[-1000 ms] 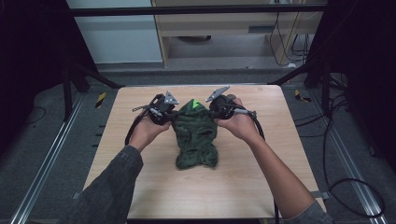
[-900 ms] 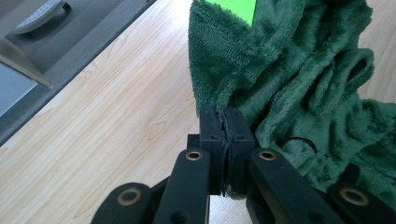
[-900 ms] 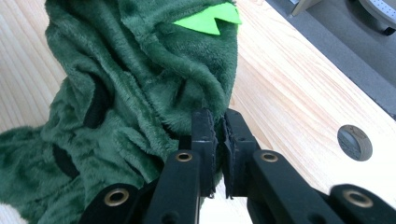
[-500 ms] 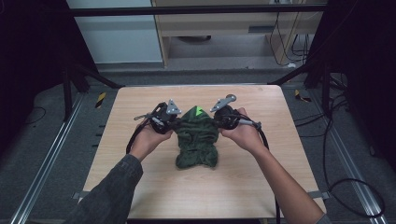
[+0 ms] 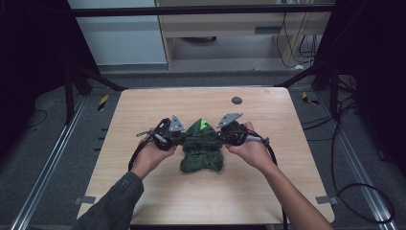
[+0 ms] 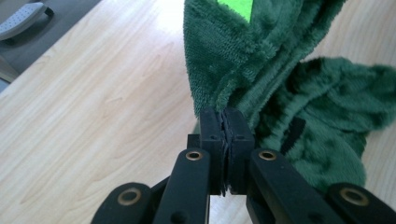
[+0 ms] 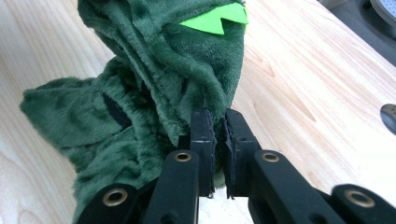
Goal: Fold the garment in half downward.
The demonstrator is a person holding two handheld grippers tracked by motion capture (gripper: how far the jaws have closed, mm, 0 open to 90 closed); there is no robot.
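While both hands have come nearer and lower, left gripper and right gripper stay clamped on the green cloth, likely laying it onto the table.

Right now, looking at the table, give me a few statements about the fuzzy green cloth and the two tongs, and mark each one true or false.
1. The left tongs are clamped on an edge of the fuzzy dark green fleece cloth. True.
2. The right tongs stand wide open, away from the cloth. False: they are shut on its edge.
3. The cloth carries a bright green jagged patch. True.
4. The cloth lies spread flat across the light wooden table. False: it is bunched, its top lifted between the tongs.
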